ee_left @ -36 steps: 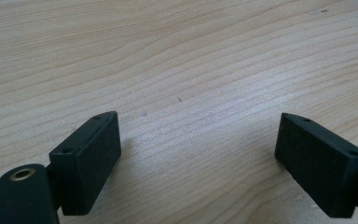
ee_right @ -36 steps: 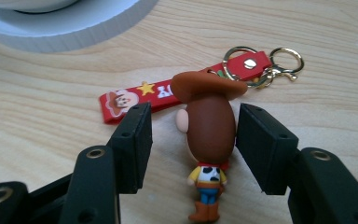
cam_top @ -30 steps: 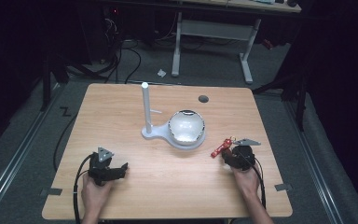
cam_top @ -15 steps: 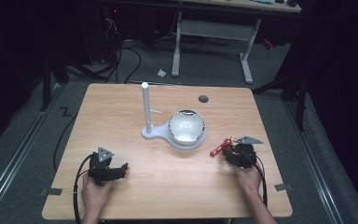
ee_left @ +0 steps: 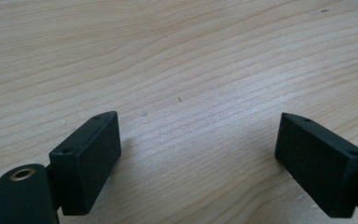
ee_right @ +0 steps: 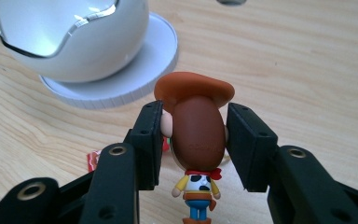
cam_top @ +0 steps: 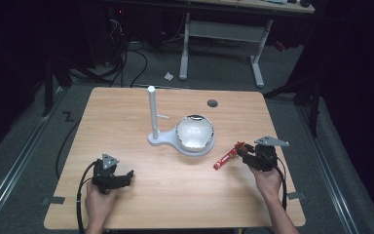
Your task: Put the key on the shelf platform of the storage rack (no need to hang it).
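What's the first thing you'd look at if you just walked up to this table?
Probably the little cowboy toy with the brown hat, squeezed by its head between the fingers of the right gripper, near the table's right side. Next comes the shiny white egg-shaped shell on its round white stand with a tall post, in the middle of the wooden table. The left gripper rests open at the near left.

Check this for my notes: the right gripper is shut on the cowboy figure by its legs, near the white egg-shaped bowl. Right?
Not quite. The right gripper is shut on the cowboy figure by its head, not its legs; the right gripper view shows the legs hanging free below. The egg-shaped bowl is indeed near.
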Motion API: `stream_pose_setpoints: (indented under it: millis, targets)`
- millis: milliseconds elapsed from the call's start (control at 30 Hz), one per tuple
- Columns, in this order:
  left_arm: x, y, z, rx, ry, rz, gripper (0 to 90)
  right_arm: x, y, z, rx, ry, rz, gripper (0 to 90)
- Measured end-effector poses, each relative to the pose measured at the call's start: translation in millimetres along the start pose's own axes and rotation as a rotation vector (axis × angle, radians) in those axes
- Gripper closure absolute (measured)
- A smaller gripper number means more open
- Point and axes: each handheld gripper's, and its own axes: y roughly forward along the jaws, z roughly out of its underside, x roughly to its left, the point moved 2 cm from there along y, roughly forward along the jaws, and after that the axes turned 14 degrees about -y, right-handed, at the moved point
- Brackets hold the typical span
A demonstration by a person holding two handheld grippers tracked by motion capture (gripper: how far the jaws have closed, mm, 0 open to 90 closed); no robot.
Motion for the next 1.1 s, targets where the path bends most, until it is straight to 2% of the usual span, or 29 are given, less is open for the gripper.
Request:
stream_pose_setpoints:
  millis: [300,667,1100]
  targets:
    - [0.0,0.0,0.0,0.0,0.0,0.0,14.6,-3.5,-18.7,-20.1,-0.058,-0.01,-0.013,58.4]
    - [0.1,-0.1,0.0,0.001,0.001,-0.001,14.7,-3.7,-36.9,-50.8,-0.112,-0.071,-0.023,58.7]
    - [0.1,-0.1,0.0,0.001,0.001,-0.001,14.7,0.6,-52.8,-76.3,-0.169,-0.11,-0.05,58.8]
